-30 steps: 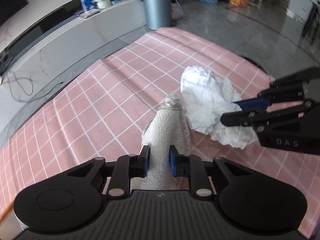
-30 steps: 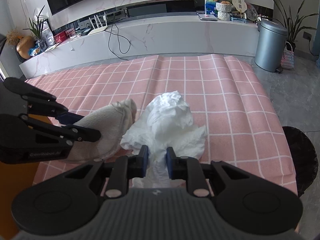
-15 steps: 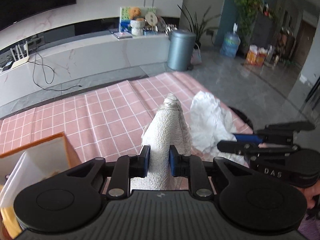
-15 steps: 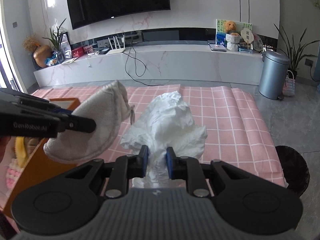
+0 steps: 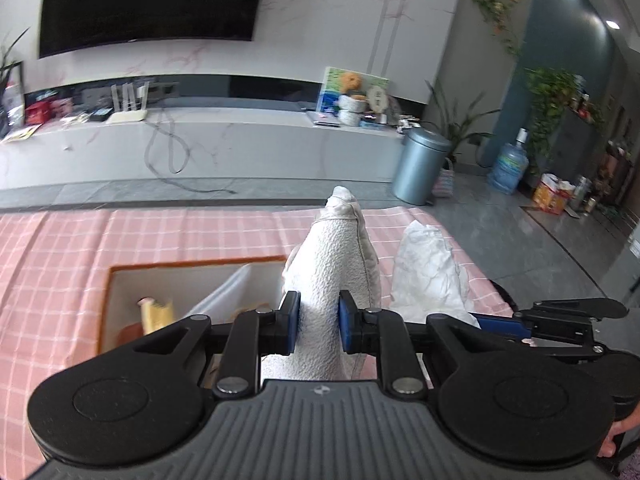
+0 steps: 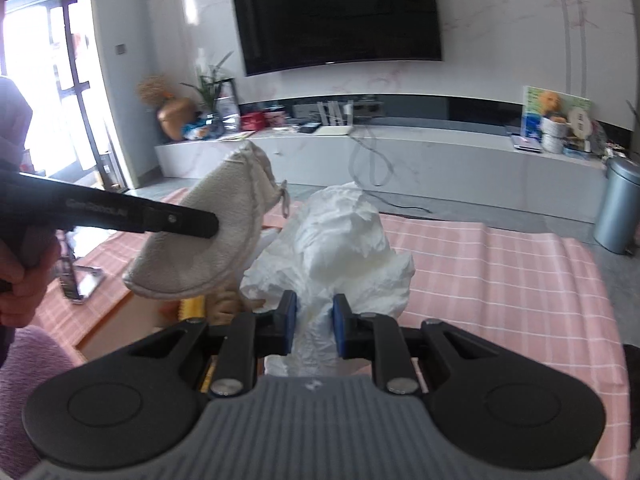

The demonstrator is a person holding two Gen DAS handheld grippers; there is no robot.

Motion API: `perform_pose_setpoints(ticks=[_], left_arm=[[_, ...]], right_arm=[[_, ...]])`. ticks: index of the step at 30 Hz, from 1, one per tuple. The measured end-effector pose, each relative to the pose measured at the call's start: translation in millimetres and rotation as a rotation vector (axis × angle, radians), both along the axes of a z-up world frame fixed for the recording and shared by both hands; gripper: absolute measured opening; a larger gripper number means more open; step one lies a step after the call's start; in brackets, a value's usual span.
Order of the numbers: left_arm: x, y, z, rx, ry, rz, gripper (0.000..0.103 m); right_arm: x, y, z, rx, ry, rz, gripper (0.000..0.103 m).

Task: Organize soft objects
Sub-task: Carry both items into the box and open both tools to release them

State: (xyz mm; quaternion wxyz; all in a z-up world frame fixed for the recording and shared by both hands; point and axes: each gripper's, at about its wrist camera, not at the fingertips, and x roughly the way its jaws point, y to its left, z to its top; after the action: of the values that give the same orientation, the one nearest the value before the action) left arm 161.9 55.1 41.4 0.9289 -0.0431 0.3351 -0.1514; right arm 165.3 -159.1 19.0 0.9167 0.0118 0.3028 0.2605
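Note:
My left gripper [image 5: 319,322] is shut on a cream terry cloth [image 5: 336,264] and holds it in the air above an orange-rimmed storage box [image 5: 192,266]. The cloth [image 6: 204,240] also shows in the right wrist view, at the left. My right gripper [image 6: 314,328] is shut on a crumpled white cloth [image 6: 344,240] and holds it up just right of the cream cloth. The white cloth [image 5: 430,268] and the right gripper's fingers [image 5: 500,326] show at the right in the left wrist view. The box holds yellow and pale items [image 5: 156,312].
A pink checked cloth [image 6: 500,264] covers the table. A grey bin [image 5: 420,168] and a water bottle [image 5: 510,168] stand on the floor beyond. A long white TV console [image 6: 420,148] runs along the wall. A metal object [image 6: 86,280] lies at the table's left.
Both grippers have risen and swung left with their cloths. The storage box has come into view under the left gripper.

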Motion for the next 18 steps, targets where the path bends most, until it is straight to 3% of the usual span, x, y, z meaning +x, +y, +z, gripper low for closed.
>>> perform_pose_setpoints(ticks=[9, 18], left_arm=[[-17, 55, -46, -0.013, 0.150, 0.120, 0.022], [-31, 90, -81, 0.002, 0.251, 0.200, 0.022]], right_arm=[[-6, 82, -23, -0.007, 0.118, 0.160, 0.017], [0, 135, -62, -0.183, 0.216, 0.267, 0.018]])
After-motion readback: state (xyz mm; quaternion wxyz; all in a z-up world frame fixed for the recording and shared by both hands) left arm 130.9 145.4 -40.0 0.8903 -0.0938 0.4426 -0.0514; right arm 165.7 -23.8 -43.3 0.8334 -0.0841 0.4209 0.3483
